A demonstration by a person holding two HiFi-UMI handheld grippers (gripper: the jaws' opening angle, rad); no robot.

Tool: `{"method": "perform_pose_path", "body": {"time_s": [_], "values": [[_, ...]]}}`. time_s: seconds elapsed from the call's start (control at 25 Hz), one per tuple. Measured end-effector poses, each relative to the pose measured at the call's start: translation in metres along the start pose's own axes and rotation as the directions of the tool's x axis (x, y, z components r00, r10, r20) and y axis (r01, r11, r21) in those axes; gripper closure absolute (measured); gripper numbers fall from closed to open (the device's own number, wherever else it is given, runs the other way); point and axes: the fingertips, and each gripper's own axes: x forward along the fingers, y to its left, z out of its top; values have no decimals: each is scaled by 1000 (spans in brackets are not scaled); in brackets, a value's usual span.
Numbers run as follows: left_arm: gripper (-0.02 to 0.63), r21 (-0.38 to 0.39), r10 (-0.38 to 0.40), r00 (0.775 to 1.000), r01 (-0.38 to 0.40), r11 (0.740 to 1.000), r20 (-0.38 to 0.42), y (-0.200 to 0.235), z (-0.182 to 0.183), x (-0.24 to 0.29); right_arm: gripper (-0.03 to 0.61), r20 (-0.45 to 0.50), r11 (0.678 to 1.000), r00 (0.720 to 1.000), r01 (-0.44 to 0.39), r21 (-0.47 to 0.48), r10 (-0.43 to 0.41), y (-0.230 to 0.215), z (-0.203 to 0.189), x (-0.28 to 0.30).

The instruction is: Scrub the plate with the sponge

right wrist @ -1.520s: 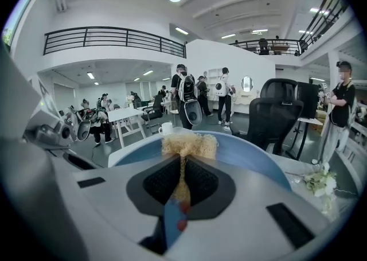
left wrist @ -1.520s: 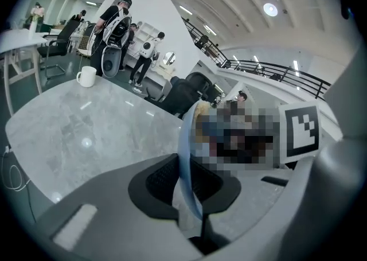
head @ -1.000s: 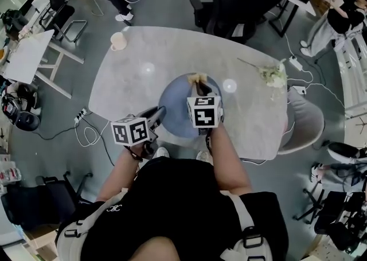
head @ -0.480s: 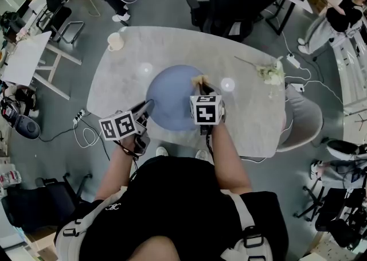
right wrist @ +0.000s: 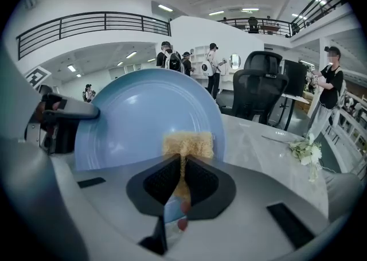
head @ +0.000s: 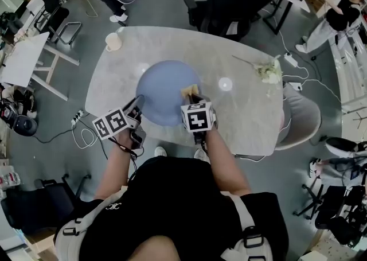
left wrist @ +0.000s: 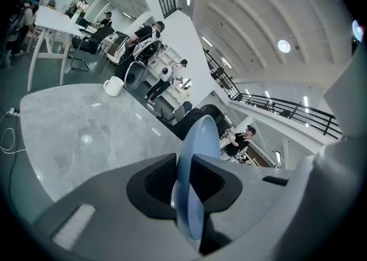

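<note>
The blue plate [head: 163, 90] is over the middle of the grey desk [head: 246, 119], its face turned toward the right tool [head: 193, 101]. The left tool [head: 137, 105] holds it by the near-left rim; that tool's jaws are opening, with the rim between their pads. The yellow sponge [head: 190, 90] is pressed against the right side of the plate's face, pinched in the right tool's narrow jaws. A white mug [head: 113, 41] stands at the desk's far left edge. A sprig of flowers [head: 267, 71] lies toward the right. Black office chairs [head: 229, 4] stand beyond the desk.
</note>
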Motion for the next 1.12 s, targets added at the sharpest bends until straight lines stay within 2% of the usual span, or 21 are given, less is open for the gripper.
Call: {"method": "perform_pose_path", "body": {"time_s": [0.32, 0.56, 0.84, 0.96, 1.12], "values": [[549, -20, 35, 999, -35, 999, 10, 9, 2, 0, 557, -78, 989, 987, -146, -16, 144, 43, -23, 6], [549, -59, 52, 999, -51, 997, 11, 16, 1, 2, 557, -150, 964, 955, -262, -34, 254, 77, -37, 3], [549, -71, 36, 999, -37, 997, -20, 9, -11, 7, 557, -168, 931, 925, -357, -78, 341, 114, -37, -3], [548, -57, 17, 999, -20, 998, -47, 1, -21, 12, 557, -164, 921, 919, -376, -100, 357, 122, -33, -4], [548, 16, -3, 996, 5, 1000, -89, -13, -31, 16, 557, -149, 923, 925, -368, -113, 350, 117, -25, -4]]}}
